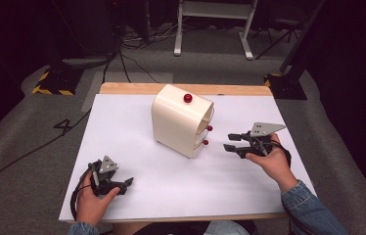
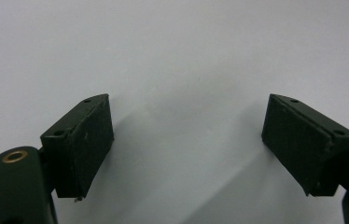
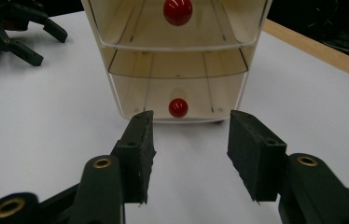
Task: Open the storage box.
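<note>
A cream cabinet of small drawers (image 1: pixel 181 122) stands in the middle of the white table (image 1: pixel 122 127), its drawer fronts turned to the right. One red knob (image 1: pixel 187 98) sits on its top; two more (image 1: pixel 209 128) mark the drawer fronts. My right gripper (image 1: pixel 228 141) hovers just right of the drawers, pointed at them, open and holding nothing. In the right gripper view the lower drawer's red knob (image 3: pixel 178 108) lies straight ahead, beyond the right gripper (image 3: pixel 189 140). My left gripper (image 1: pixel 127 186) rests near the table's front left, open, over bare white surface (image 2: pixel 186 135).
A wooden strip (image 1: pixel 230 89) edges the table's far side. Beyond it the grey floor carries cables (image 1: pixel 132 63), a white frame's legs (image 1: pixel 210 29) and black stands with hazard tape (image 1: pixel 54 83). The person's sleeve (image 1: pixel 313 205) enters at the bottom right.
</note>
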`<action>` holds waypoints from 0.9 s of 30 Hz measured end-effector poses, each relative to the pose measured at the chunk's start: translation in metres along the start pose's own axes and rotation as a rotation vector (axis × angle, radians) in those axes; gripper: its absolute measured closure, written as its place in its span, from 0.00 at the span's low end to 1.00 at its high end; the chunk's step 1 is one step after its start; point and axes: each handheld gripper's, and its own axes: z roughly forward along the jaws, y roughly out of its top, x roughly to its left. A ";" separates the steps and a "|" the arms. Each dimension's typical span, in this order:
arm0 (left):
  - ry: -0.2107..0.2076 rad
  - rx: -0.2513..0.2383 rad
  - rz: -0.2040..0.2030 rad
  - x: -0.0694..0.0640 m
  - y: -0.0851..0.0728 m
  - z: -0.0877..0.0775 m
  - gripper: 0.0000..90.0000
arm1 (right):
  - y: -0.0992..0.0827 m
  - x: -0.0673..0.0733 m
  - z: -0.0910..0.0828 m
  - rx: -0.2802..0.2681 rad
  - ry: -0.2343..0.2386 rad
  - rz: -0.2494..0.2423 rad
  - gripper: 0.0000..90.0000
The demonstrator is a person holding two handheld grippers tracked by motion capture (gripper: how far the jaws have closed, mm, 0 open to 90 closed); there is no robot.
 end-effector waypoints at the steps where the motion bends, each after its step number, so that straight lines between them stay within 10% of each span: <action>1: 0.000 0.000 0.000 0.000 0.000 0.000 0.18 | 0.001 -0.001 0.007 -0.014 0.011 0.003 0.59; 27: -0.001 0.000 -0.001 0.000 0.000 0.000 0.18 | -0.007 0.006 0.068 -0.020 0.007 -0.017 0.80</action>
